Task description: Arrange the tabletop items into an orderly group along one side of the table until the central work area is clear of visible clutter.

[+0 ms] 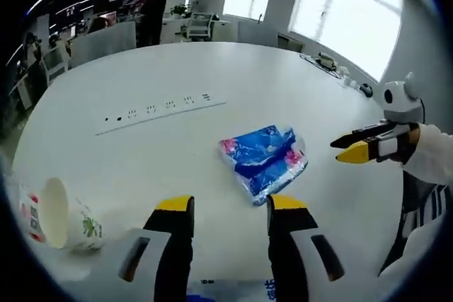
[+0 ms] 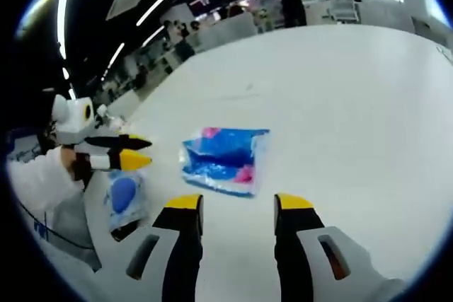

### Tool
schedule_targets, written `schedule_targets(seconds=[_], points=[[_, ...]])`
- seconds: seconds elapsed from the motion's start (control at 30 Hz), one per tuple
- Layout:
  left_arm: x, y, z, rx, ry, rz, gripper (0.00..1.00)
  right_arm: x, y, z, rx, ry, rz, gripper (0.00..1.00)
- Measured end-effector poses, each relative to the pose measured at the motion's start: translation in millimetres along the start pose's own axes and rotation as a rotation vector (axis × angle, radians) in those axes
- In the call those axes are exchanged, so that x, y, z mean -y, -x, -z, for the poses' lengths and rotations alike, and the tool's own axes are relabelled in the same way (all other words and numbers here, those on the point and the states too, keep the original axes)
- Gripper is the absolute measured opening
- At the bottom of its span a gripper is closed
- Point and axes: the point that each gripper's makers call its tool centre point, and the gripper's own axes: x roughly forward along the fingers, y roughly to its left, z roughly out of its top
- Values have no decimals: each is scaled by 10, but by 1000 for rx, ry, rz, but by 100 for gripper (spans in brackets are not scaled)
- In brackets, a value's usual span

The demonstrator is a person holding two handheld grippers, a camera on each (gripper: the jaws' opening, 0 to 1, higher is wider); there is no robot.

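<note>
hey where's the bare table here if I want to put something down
Bare table runs from the blue packet out to the socket strip and beyond. It is crowded nearer in: the tipped paper cup, both hand-held grippers, and a blue-printed bag.

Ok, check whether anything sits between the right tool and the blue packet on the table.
Nothing visible does: bare white tabletop lies between the open right tool and the blue-and-pink crinkled plastic packet just ahead.
</note>
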Motion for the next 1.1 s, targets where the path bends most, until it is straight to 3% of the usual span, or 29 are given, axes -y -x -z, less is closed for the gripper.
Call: schedule_targets(seconds=[0.1, 0.2, 0.3, 0.53, 0.67, 0.9, 1.1], points=[[40, -141, 68, -32, 17, 3, 34, 42, -121, -66, 9, 27, 12, 29], [66, -234, 104, -47, 39, -5, 23, 83, -228, -116, 25, 38, 14, 26], [80, -270, 86, -49, 6, -17, 11, 70, -332, -138, 40, 32, -18, 24], [85, -360, 104, -62, 68, 1, 10, 148, -456, 25, -14, 36, 2, 16], [106, -430, 137, -79, 88, 13, 4, 150, -479, 55, -20, 46, -10, 4], [215, -436, 37, -63, 99, 15, 0, 203, -437, -67, 25, 14, 5, 0], [390, -374, -216, -14, 75, 30, 0, 254, -192, -211, 79, 5, 11, 0]])
